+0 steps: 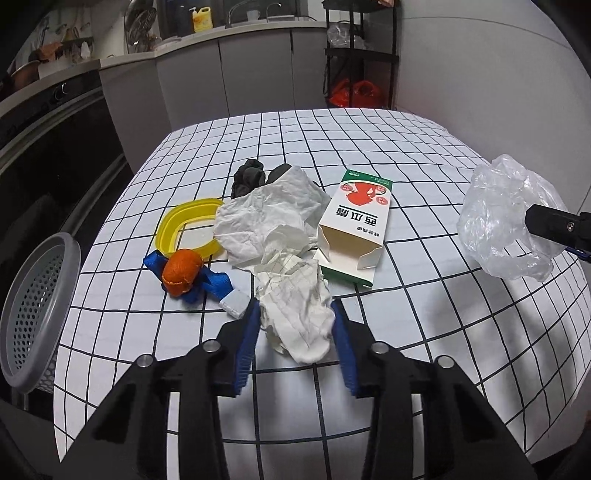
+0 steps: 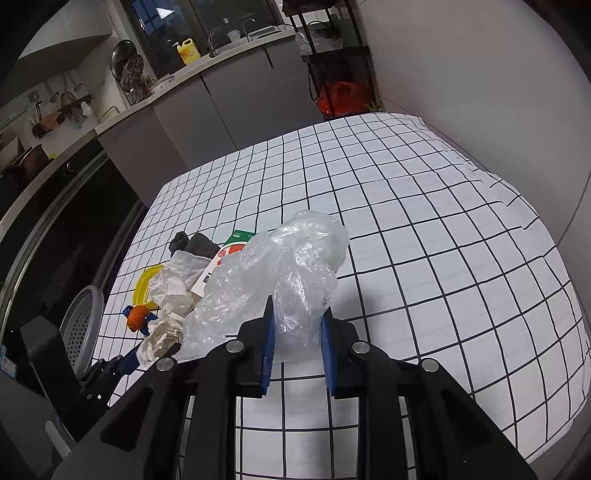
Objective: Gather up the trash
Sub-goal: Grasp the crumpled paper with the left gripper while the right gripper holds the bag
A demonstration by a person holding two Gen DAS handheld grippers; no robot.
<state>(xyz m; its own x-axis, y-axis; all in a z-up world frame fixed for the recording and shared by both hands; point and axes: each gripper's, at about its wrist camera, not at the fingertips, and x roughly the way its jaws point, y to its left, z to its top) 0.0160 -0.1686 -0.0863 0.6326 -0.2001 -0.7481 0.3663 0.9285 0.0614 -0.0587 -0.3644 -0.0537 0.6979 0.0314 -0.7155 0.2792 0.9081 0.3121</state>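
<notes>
My left gripper (image 1: 295,310) is closed around a crumpled sheet of lined paper (image 1: 295,306), which sits between its blue pads. Beyond it on the checked tablecloth (image 1: 369,155) lie a crumpled white tissue (image 1: 269,218), an open white and green carton (image 1: 354,236), a dark sock (image 1: 251,177), a yellow lid ring (image 1: 188,225), an orange peel (image 1: 183,271) and a blue strap (image 1: 214,284). My right gripper (image 2: 297,314) is shut on a clear plastic bag (image 2: 280,273) and holds it above the table; the bag also shows in the left wrist view (image 1: 502,221).
A grey perforated bin (image 1: 33,317) stands off the table's left edge; it also shows in the right wrist view (image 2: 81,328). A kitchen counter (image 1: 229,33) and a black shelf rack (image 1: 362,55) with red bags stand behind the table.
</notes>
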